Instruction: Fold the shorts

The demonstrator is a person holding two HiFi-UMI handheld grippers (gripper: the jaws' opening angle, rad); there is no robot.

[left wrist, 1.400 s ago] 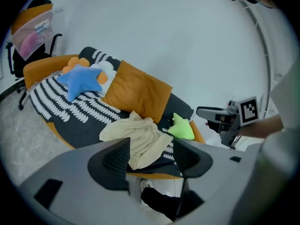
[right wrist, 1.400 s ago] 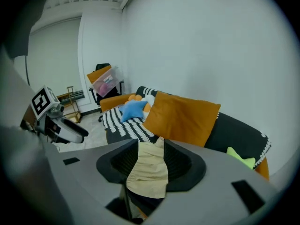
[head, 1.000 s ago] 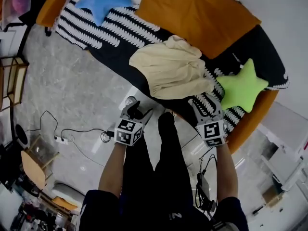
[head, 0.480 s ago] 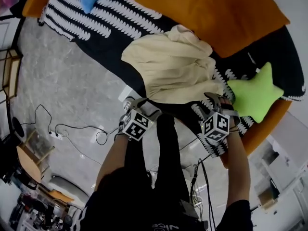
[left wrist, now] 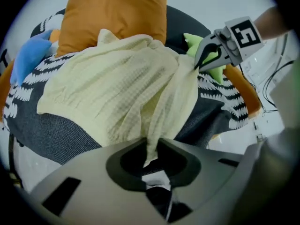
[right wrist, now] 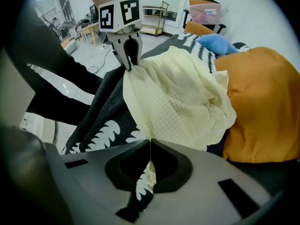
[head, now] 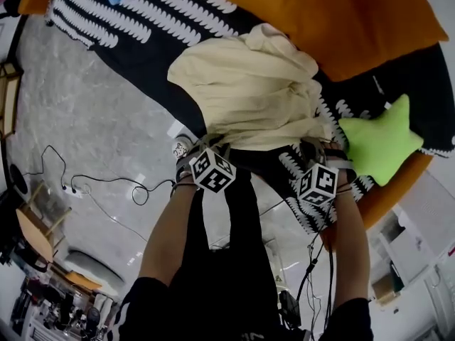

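Cream shorts (head: 249,91) lie crumpled on a dark sofa seat (head: 153,73). Both grippers point down at the shorts' near edge. My left gripper (head: 207,148) is at the near left corner; its jaws are closing, and a strand of the hem (left wrist: 151,146) runs between them and looks pinched. The right gripper view shows that gripper (right wrist: 127,65) with its tips together on the corner. My right gripper (head: 313,151) is shut on the near right corner, where cream fabric (right wrist: 149,170) is nipped between its jaws. It appears as the right gripper (left wrist: 198,65) in the left gripper view, holding pulled cloth.
An orange cushion (head: 341,13) lies behind the shorts and a green star pillow (head: 380,144) to the right. A black-and-white patterned blanket (head: 142,9) covers the sofa. Cables (head: 106,187) trail on the marble floor at left. The person's dark legs (head: 227,247) stand between the arms.
Both grippers came down from in front of the sofa to the shorts' near edge and closed on its two corners. The view moved closer to the sofa.
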